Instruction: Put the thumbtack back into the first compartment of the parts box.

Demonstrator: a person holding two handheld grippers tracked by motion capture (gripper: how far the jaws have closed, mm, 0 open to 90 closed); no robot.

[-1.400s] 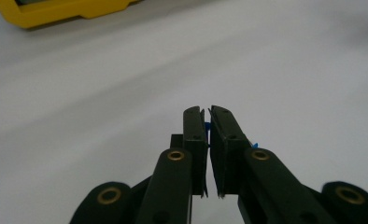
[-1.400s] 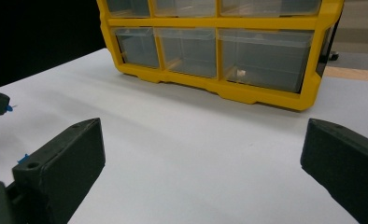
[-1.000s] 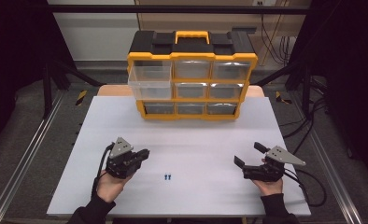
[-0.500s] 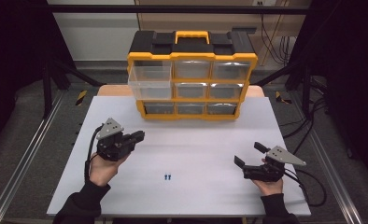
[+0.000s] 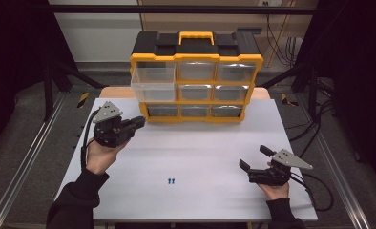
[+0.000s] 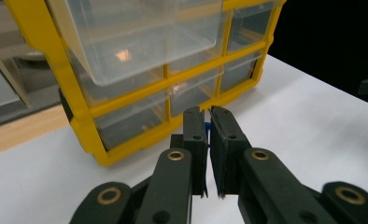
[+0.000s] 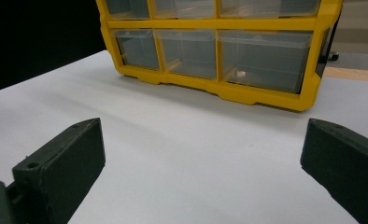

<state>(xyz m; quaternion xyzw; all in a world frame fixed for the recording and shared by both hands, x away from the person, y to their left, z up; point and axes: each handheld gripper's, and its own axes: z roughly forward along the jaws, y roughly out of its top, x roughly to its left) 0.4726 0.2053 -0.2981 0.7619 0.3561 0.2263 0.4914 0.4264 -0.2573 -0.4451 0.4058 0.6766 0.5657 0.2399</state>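
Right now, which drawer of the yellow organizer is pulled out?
The top-left drawer of the yellow organizer: its clear front juts out past the frame toward the left gripper, while the other eight sit flush.

The high view looked forward and down across the white table [image 5: 200, 157] from above the person's side. The left gripper view sat close to the yellow-framed organiser of clear plastic drawers [image 6: 140, 70], facing its lower rows. The right gripper view faced that organiser [image 7: 210, 51] from farther back, low over the tabletop.
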